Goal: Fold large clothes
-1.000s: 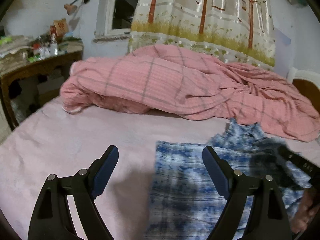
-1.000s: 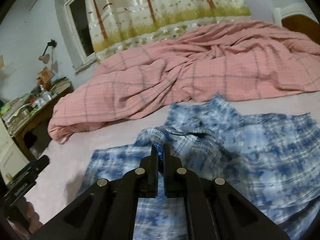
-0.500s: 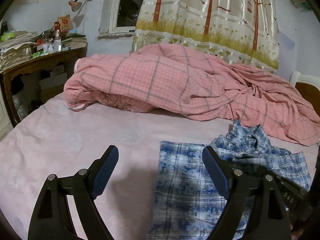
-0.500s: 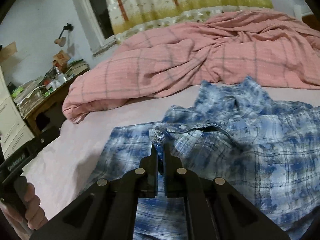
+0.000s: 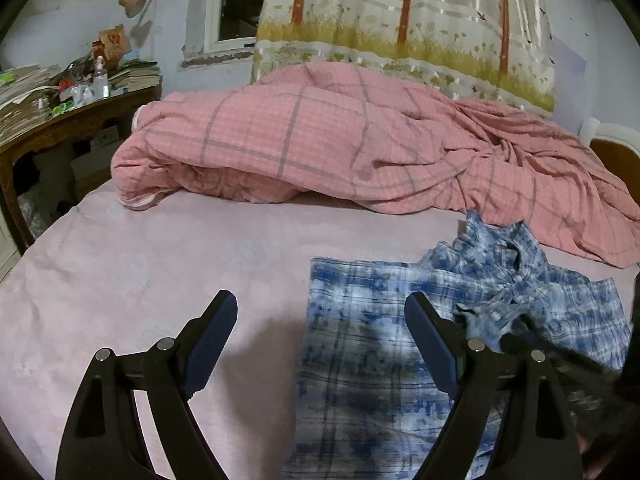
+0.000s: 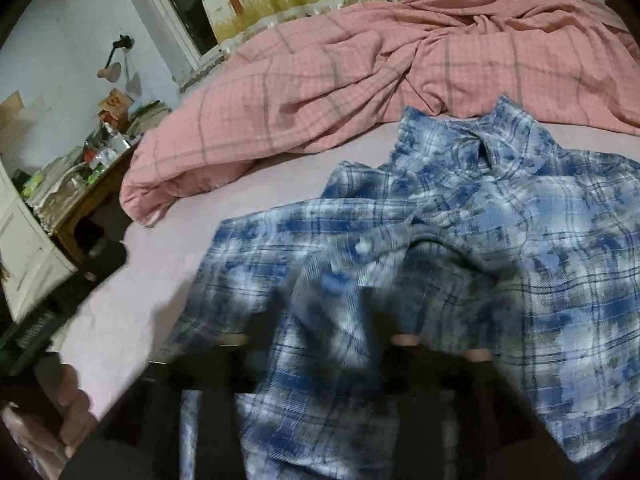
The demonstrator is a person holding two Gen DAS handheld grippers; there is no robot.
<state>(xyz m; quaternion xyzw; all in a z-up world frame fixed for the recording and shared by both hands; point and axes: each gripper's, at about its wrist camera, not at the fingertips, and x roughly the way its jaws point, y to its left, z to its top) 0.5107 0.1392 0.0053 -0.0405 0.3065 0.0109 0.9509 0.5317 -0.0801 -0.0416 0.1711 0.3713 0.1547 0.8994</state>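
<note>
Left wrist view gets the left gripper hanging wide open over the pink bedsheet, holding nothing, with the blue plaid shirt lying flat just ahead and to its right, in front of the rumpled pink checked duvet. Right wrist view is the messy one: the shirt is draped right over the right gripper, so its fingers are buried under blurry cloth. Honestly can't tell if it's pinching the fabric or let go.
</note>
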